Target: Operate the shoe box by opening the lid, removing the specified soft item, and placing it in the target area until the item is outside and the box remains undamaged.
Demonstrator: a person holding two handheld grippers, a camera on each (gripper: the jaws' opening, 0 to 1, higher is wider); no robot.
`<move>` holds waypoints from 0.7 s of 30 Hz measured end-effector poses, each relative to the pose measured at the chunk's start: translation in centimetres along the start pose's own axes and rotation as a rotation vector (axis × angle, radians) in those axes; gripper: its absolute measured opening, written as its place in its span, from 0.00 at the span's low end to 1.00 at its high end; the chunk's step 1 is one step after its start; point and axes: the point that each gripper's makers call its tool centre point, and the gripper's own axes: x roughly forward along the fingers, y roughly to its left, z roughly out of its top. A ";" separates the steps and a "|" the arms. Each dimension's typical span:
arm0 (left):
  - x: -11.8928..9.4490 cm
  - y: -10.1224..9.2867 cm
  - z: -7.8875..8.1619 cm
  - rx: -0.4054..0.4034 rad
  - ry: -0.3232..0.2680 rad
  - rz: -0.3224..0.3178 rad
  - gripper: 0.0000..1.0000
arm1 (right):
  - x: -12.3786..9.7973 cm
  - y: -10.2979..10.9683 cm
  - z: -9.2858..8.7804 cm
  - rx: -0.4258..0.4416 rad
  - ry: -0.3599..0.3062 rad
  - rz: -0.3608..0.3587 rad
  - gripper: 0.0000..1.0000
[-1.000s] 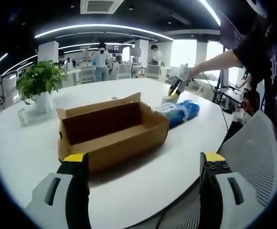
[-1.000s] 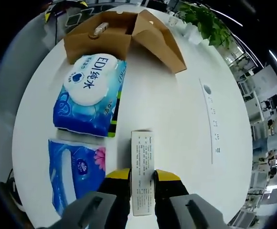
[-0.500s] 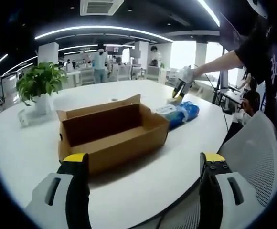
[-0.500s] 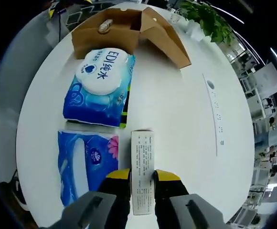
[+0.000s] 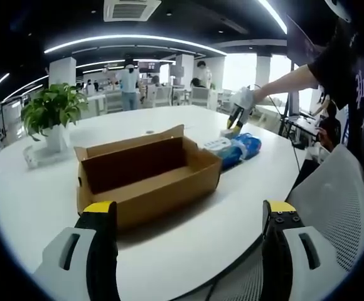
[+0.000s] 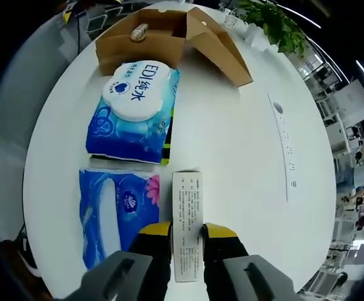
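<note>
Two views, left gripper view first: left gripper has its jaws wide apart, holding nothing, low before the open shoe box on the white table.
Box: cardboard, stiff but crushable; looks emptied from here.
Far side: right gripper above the blue packs.
Right gripper view: right gripper has its jaws closed on a small white carton.
Soft items: wipes pack and tissue pack lie outside, beside the box.
Handling: likely light, squashy, slick wrap; pinch mid-body.
Carton: likely light, thin-walled; grip gently.
</note>
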 end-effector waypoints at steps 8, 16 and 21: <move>0.0 0.1 0.0 0.001 -0.001 0.001 0.95 | 0.3 -0.4 0.0 0.000 0.013 -0.005 0.15; 0.0 0.1 0.0 0.004 0.001 0.001 0.95 | 0.4 -0.5 0.5 0.000 0.011 0.005 0.15; -0.1 0.1 0.0 0.005 0.000 0.002 0.95 | 0.4 -0.5 0.4 0.007 0.012 0.008 0.15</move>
